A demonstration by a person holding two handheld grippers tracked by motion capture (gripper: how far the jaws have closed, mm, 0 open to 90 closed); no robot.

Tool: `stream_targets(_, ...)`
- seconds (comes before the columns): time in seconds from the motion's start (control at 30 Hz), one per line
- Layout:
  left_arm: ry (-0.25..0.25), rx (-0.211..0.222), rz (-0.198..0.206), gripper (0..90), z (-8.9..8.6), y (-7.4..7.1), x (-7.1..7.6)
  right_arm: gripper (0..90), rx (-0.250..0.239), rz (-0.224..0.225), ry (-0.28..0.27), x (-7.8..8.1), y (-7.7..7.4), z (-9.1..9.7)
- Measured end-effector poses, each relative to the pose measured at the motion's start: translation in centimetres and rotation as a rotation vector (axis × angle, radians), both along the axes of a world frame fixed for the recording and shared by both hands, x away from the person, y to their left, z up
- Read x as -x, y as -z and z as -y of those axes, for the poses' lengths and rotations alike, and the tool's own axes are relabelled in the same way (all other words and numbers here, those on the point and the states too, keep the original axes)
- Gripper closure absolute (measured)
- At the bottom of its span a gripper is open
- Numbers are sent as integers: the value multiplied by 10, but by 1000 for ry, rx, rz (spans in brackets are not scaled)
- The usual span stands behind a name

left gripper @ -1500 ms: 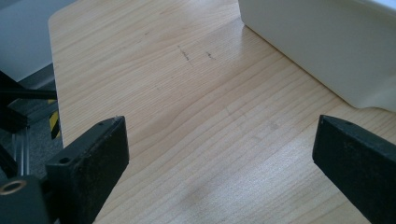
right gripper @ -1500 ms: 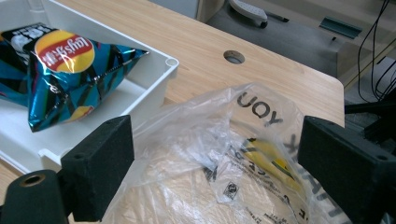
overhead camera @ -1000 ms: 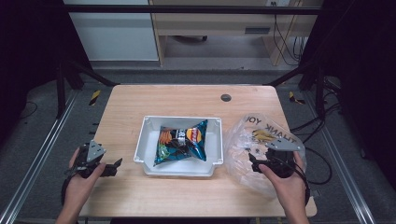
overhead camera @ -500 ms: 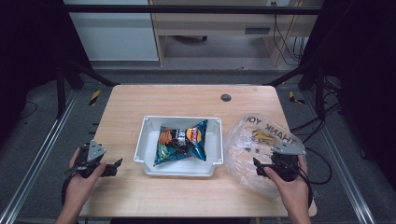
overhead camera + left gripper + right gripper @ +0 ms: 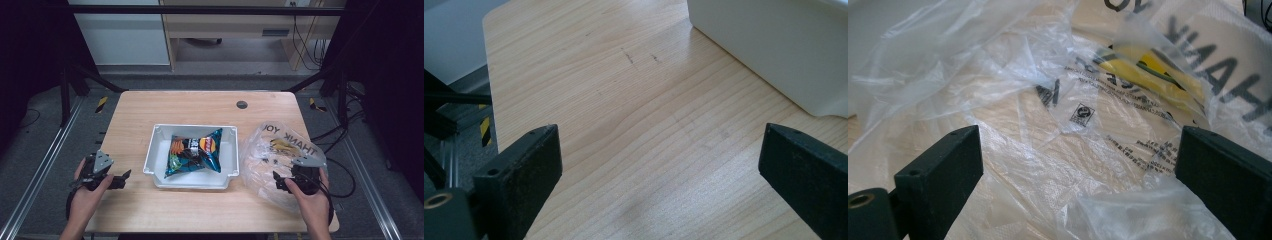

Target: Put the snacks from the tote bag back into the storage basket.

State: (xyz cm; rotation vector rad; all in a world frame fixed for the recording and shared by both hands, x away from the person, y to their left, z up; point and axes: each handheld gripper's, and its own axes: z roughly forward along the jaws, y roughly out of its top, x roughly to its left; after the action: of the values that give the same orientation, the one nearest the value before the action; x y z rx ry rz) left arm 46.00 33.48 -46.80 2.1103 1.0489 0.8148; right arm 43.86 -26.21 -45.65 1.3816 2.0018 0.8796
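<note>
Right tongs [image 5: 281, 183] sit over the near edge of the clear plastic bag [image 5: 280, 150], jaws spread wide after just opening; bag film lies between and under them, nothing pinched. In the right gripper view the bag [image 5: 1058, 115] spreads crumpled between the jaws. Bag lies flat on the counter [image 5: 200, 107], just right of the white tray [image 5: 156, 150]. Left tongs [image 5: 120, 179] rest left of the tray, wide open, empty, bare counter [image 5: 634, 130] between the jaws. Count: one bag, one tray, one chip packet [image 5: 194, 151] inside the tray, two tongs.
</note>
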Motion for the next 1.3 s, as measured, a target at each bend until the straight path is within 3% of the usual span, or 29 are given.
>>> stream_targets(0.27, 1, -3, 1, 33, 1, 0, 0, 57, 2, -22, 16, -6, 4, 2)
stream_targets(0.53, 4, -4, 0, 33, 1, 0, 0, 58, 23, 3, 0, -9, -8, -11)
stream_targets(0.9, -4, 0, 2, 33, -1, 0, -1, 62, 11, -42, 20, -28, 7, -11)
stream_targets(1.3, -5, -21, -8, 33, 0, 2, -2, 63, 10, -59, 24, -28, 17, -12)
